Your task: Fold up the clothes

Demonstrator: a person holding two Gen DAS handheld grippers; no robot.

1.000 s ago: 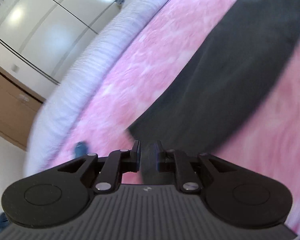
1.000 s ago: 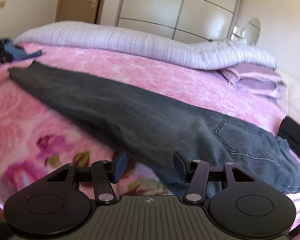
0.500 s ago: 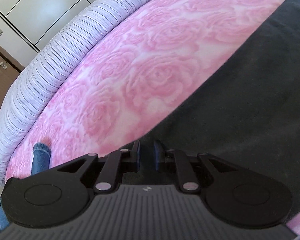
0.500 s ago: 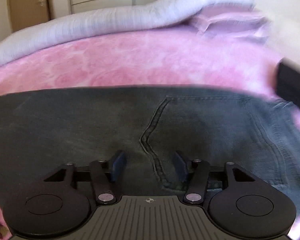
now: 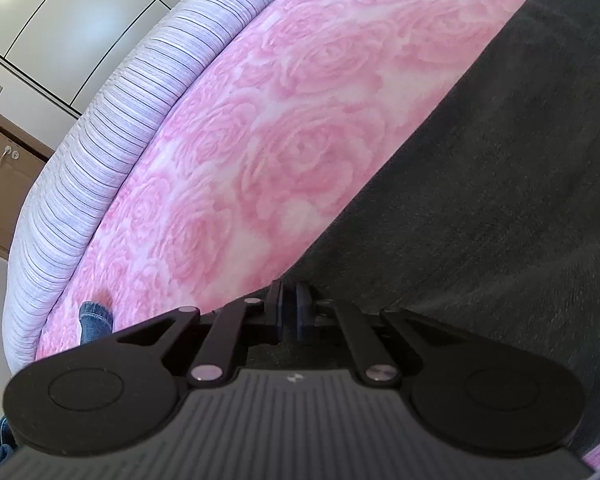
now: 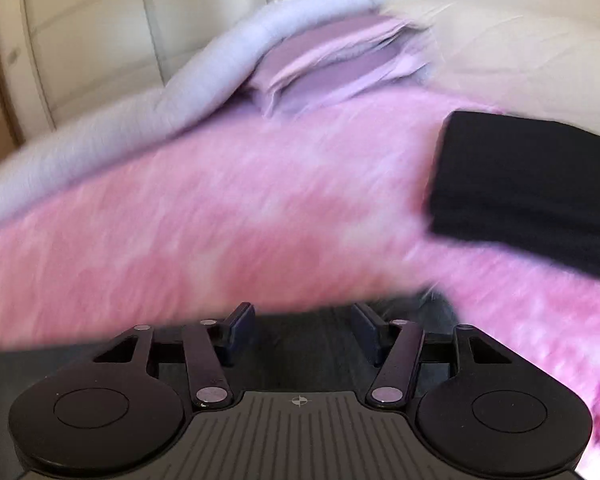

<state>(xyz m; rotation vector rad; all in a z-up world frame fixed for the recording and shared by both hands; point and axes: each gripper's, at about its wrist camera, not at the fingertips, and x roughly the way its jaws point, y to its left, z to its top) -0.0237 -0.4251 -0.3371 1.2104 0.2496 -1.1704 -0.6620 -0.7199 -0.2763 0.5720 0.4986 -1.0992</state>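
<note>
Pinching the jeans (image 5: 480, 200) edge, the left gripper (image 5: 288, 306) readies a fold on the bed (image 5: 300, 120); the right gripper (image 6: 304, 320) gapes empty.

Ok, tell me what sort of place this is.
Most likely a bedroom in a home. A bed covered by a pink rose-patterned blanket fills both views, a striped lilac duvet is bunched along its far side, and glossy white wardrobe doors stand behind it.

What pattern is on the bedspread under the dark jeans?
The soft bedspread has pink roses on paler pink, clearest in the left wrist view.
</note>
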